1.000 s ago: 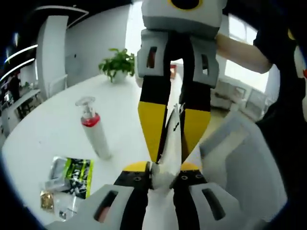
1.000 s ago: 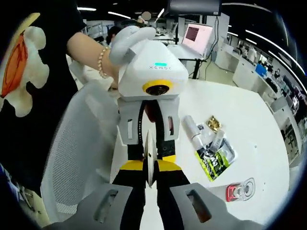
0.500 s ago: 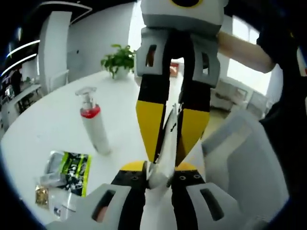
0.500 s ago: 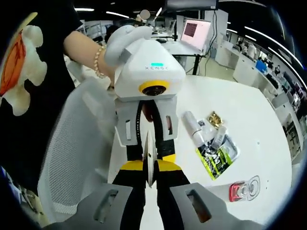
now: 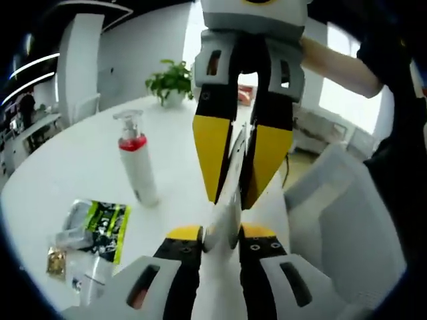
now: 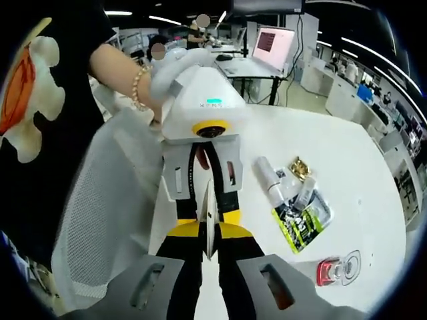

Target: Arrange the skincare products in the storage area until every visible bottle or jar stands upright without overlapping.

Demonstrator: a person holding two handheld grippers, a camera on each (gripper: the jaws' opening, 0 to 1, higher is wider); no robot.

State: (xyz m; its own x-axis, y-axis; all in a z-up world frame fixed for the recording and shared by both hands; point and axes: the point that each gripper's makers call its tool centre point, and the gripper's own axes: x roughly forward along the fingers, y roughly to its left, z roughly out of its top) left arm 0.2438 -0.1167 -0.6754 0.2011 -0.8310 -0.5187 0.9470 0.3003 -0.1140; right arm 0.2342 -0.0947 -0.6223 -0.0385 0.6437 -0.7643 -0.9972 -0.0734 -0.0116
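Both hand-held grippers, left (image 5: 221, 235) and right (image 6: 208, 235), are pinching one thin white packet (image 5: 227, 200) mid-frame. The pump bottle (image 5: 137, 160) is standing at upper left. Small tubes (image 6: 280, 183) are lying on the worktop (image 6: 347, 160), waiting.

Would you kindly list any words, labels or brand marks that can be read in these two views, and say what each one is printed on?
Grey lettering on the white housing of the left gripper, under its green light: too small to read.
Print on the green and black sachet: blurred, not readable.
Pump bottle with the red band: no text can be made out.
Laptop screen in the background: content too small to read.
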